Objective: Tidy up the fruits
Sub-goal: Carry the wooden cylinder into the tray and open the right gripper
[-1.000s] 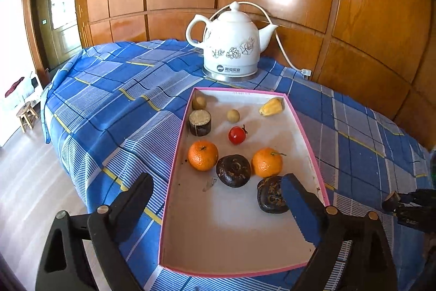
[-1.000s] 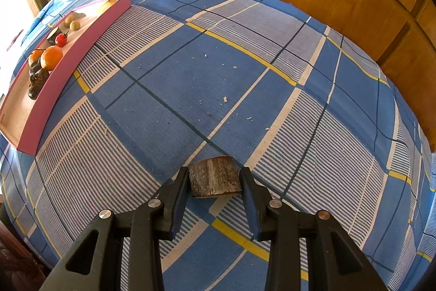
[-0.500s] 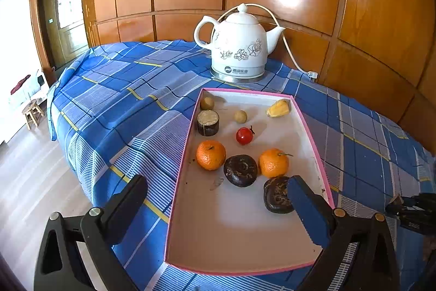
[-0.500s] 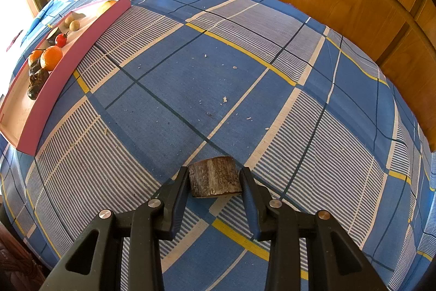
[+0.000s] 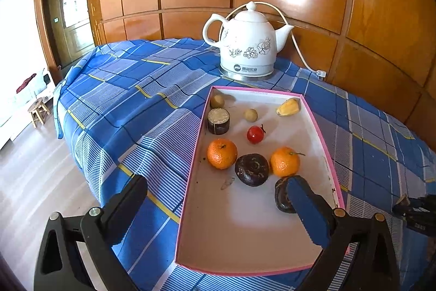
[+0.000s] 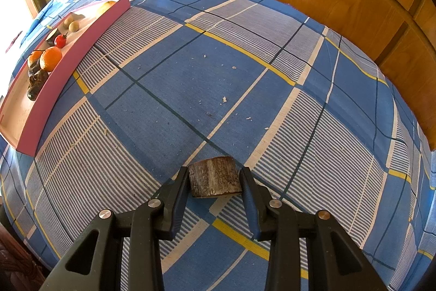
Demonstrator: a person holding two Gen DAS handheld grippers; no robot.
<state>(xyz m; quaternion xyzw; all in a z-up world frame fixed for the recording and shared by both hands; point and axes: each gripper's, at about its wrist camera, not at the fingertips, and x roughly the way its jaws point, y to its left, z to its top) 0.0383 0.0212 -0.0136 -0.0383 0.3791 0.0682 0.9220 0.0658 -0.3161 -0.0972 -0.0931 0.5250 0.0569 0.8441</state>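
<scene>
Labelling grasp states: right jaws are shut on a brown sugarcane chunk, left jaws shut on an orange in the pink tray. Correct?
Half right. The left gripper is open and empty in the left wrist view, above the pink-rimmed tray. The right gripper does clamp the brown sugarcane chunk.

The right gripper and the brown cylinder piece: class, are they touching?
Touching. The right wrist view shows the right gripper with both pads pressed against the brown cylinder piece, no gap either side.

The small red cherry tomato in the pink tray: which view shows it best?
The left wrist view: the small red cherry tomato sits unobstructed, mid-tray, stem visible. The right wrist view shows it tiny at the far left edge.
</scene>
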